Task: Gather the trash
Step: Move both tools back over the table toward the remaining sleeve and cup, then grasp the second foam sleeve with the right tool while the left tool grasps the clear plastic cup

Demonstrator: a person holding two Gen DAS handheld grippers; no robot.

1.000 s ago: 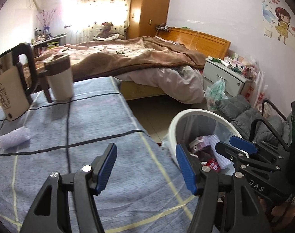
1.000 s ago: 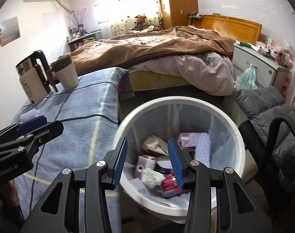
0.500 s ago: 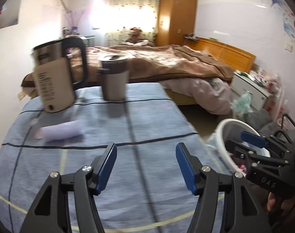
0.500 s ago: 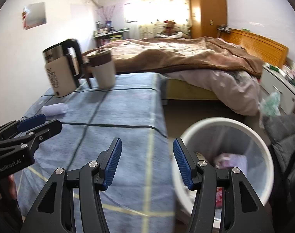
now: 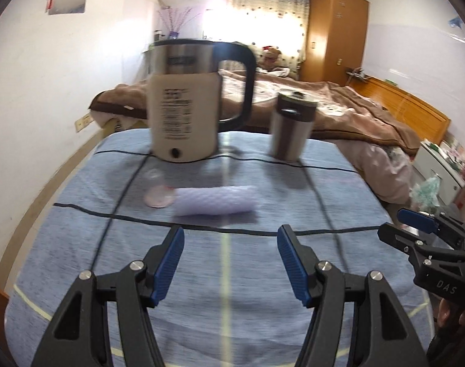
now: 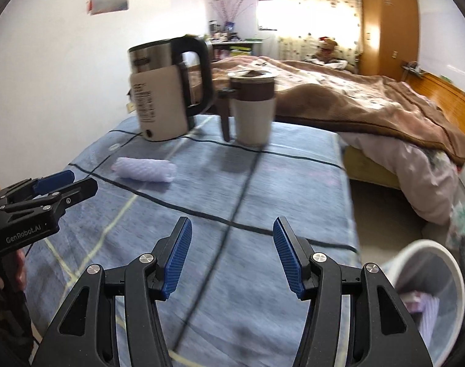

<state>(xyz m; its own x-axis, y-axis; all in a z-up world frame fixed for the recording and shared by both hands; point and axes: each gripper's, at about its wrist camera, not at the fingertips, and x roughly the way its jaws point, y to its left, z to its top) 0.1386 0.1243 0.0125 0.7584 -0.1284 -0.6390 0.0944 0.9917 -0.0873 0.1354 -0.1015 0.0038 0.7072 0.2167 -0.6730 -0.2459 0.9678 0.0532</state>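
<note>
A pale lilac rolled packet lies on the blue checked tablecloth, ahead of my open, empty left gripper. A small clear, pinkish round item lies at the packet's left end. The packet also shows in the right wrist view, far left of my open, empty right gripper. The white trash bin stands on the floor at the lower right with trash inside. The right gripper also shows in the left wrist view, at the right edge.
A steel and cream electric kettle and a steel travel mug stand at the back of the table. A bed with a brown blanket lies beyond. A white nightstand stands at the right.
Both grippers have swung left, away from the trash bin and toward the table. The lilac packet and kettle now sit centred ahead of the left gripper. Both stay open.
</note>
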